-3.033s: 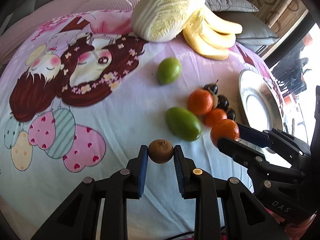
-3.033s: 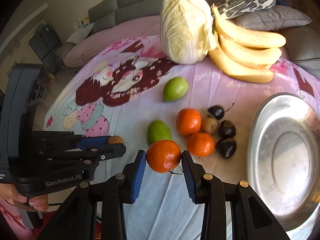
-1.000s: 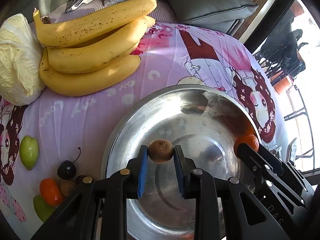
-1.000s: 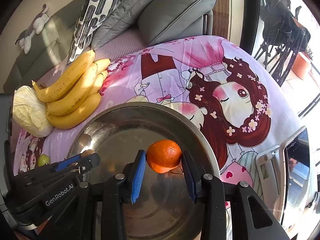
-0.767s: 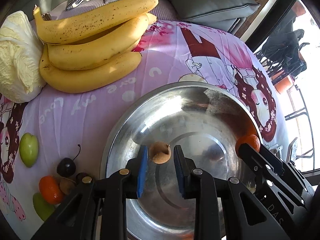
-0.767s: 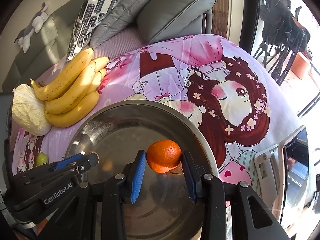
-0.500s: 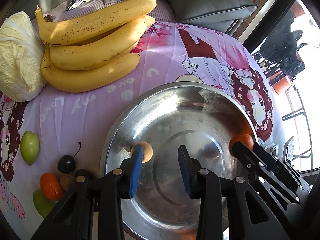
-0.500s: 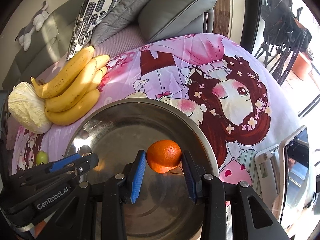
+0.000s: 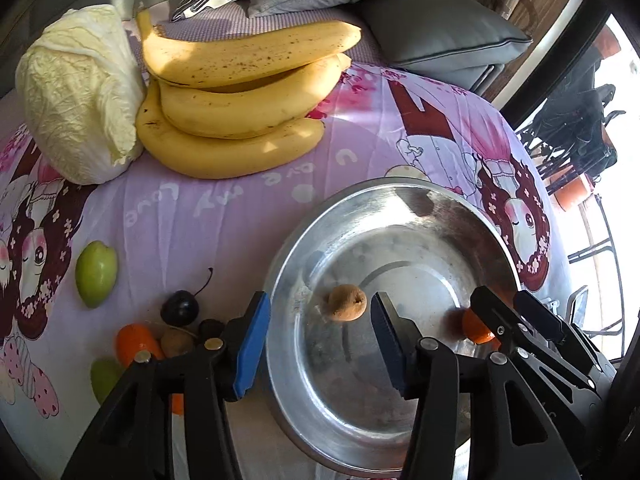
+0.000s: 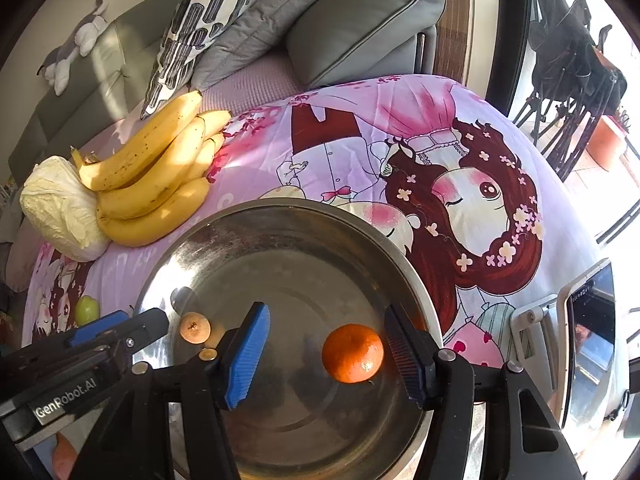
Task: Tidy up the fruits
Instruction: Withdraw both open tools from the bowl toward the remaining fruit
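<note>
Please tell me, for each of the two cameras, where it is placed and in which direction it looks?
Left wrist: on the left hand-held gripper, looking down at the round silver metal basin with a small brown kiwi; its fingers show.
Right wrist: on the right hand-held gripper, above the basin's other side, over a round orange tangerine.
Shared: basin, both fruits, yellow bananas.

"GenRobot.AI" is printed in white on the left claw body. The pink cartoon bedsheet carries pale lettering, seen upside down, reading "Love".
</note>
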Available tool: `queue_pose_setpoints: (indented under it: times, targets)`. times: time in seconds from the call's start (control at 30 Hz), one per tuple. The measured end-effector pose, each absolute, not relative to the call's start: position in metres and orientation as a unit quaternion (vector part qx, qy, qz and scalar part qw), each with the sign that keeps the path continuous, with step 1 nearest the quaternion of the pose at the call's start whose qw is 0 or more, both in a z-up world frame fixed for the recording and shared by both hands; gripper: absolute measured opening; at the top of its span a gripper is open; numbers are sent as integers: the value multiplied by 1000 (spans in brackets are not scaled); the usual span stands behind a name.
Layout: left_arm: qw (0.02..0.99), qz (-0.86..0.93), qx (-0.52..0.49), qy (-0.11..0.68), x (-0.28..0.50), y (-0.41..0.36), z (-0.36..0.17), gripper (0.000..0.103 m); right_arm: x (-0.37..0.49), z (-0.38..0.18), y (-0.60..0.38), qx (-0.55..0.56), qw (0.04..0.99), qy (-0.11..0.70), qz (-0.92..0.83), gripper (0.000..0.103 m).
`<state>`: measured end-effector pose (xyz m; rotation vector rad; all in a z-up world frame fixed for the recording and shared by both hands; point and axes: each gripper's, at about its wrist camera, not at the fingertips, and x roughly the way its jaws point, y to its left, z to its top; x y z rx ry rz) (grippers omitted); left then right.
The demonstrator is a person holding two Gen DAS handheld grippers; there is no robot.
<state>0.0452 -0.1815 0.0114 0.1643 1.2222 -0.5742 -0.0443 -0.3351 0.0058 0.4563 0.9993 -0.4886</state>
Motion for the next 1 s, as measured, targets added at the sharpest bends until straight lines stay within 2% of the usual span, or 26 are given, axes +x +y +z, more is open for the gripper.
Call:
queue_pose_setpoints:
  times: [0.17,0.2,0.27,0.93,0.97,1.0]
  targets:
    - [784,-239,62,570,47,-160,9,55,-47,9,-327,205,830,468,-225,73]
    - [786,-234,61,569,47,-156,9,63,-47,10,-325,202,831,467,-224,75]
    - [790,-224,59,567,45,-147,7,71,-48,10,-322,201,832,467,-221,77]
    - [804,-181,37,565,42,-100,3,72,-49,5,-305,189,831,479,-210,77]
    - [805,-182,36,564,42,-100,4,76,-49,5,-305,190,832,478,-209,79]
    - [806,-182,34,562,42,-100,4,83,-49,5,-305,190,832,477,-208,86]
